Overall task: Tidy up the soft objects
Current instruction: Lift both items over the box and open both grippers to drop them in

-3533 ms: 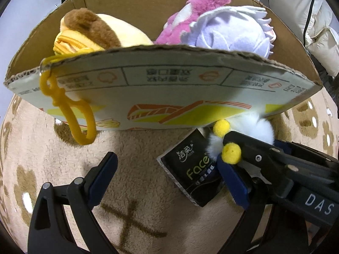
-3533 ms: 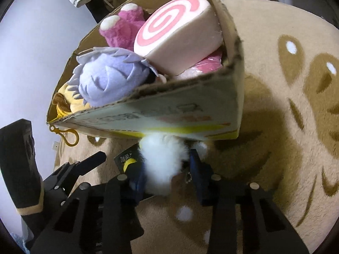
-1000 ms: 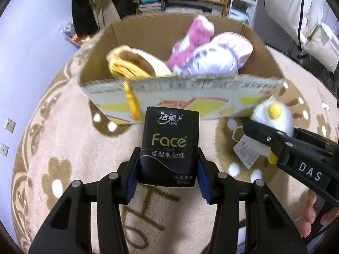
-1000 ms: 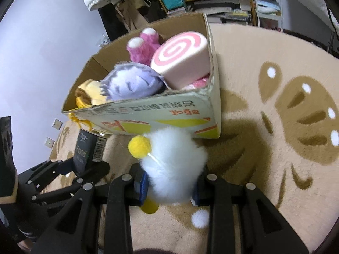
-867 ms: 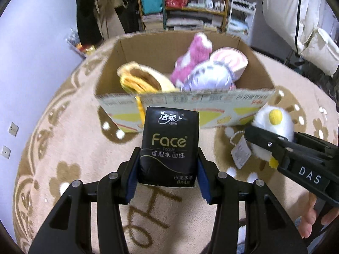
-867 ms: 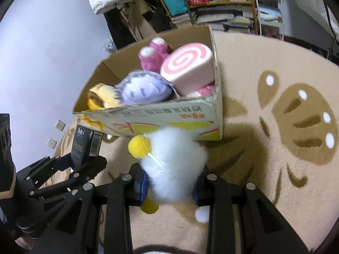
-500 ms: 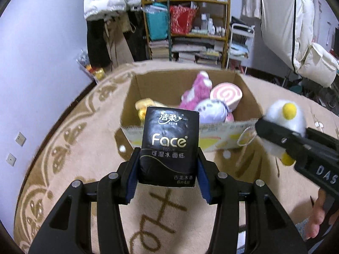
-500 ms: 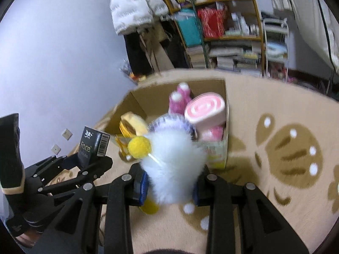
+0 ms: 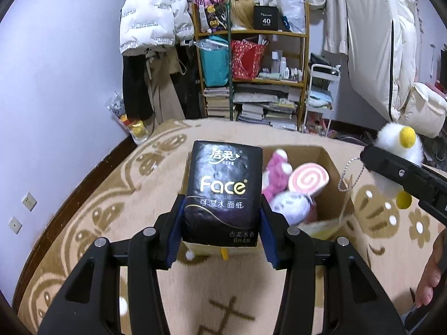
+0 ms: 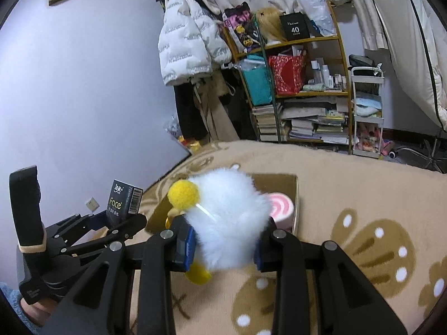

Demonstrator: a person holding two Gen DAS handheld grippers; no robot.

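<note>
My left gripper (image 9: 222, 230) is shut on a black "Face" tissue pack (image 9: 223, 192) and holds it high above the rug, in front of the cardboard box (image 9: 332, 162). My right gripper (image 10: 223, 247) is shut on a fluffy white plush with yellow bobbles (image 10: 226, 220), also raised over the box (image 10: 279, 180). The plush shows at the right of the left wrist view (image 9: 396, 150), its ball chain dangling. The box holds a pink plush (image 9: 275, 173), a pink swirl cushion (image 9: 308, 180) and a lilac plush (image 9: 292, 205). The tissue pack shows in the right wrist view (image 10: 123, 201).
A beige patterned rug (image 9: 111, 201) covers the floor. A cluttered shelf with books and bags (image 9: 251, 78) stands behind the box. A white puffer jacket (image 9: 153, 14) hangs at the wall. A small white cart (image 10: 366, 111) stands right of the shelf.
Both grippers have risen well above the rug with their objects held. The box now looks smaller and lower in both views, and the room behind has come into view.
</note>
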